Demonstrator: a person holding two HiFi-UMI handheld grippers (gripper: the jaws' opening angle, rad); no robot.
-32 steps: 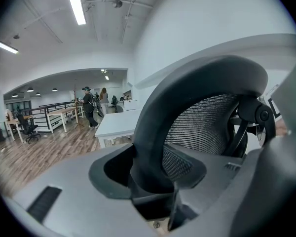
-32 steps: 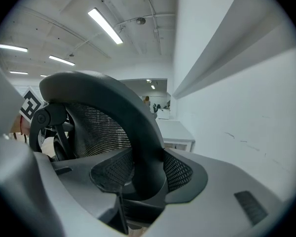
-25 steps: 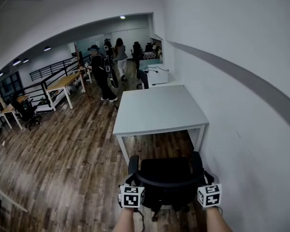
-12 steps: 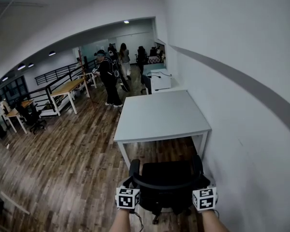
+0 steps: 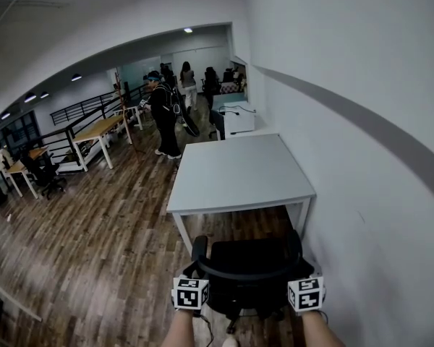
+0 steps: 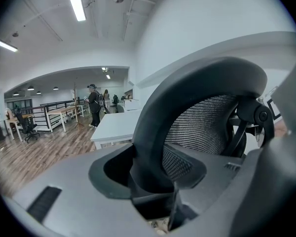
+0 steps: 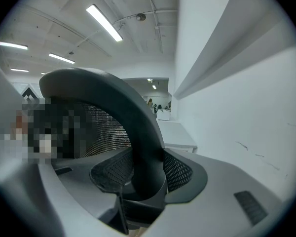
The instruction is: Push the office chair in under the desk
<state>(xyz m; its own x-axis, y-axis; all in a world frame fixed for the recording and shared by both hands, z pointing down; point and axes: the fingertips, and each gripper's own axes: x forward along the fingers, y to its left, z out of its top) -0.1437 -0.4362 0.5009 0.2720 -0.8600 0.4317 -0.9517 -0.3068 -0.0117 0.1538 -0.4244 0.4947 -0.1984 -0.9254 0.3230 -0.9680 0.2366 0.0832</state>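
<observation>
Left gripper: the left gripper (image 6: 153, 168) is closed on the backrest rim (image 6: 149, 122) of the office chair (image 5: 249, 266), at the rim's left end. The grey band runs up from between its jaws.
Right gripper: the right gripper (image 7: 143, 174) clamps the same rim at its right end, with a pad against each face of the band. Neither grip has loosened over the last second.
What has changed: both grippers and the chair have rolled together toward the desk (image 5: 239, 168). The strip of wooden floor (image 5: 94, 230) between the seat front and the desk's near edge is narrower than a second ago.
Chair now: it stands square to the desk, just short of that near edge. Its armrests (image 5: 200, 247) face the opening between the desk legs, and none of the seat is under the top yet.
Meaning for the task: I judge the push well under way but not done. The chair looks lined up, so straight travel should carry it in.
Watch: the wall (image 5: 347, 157) runs close along the desk's right side, so there is little room on that side.
Beyond the desk: a person in dark clothes (image 5: 163, 114) walks at the far end, well apart from it.
</observation>
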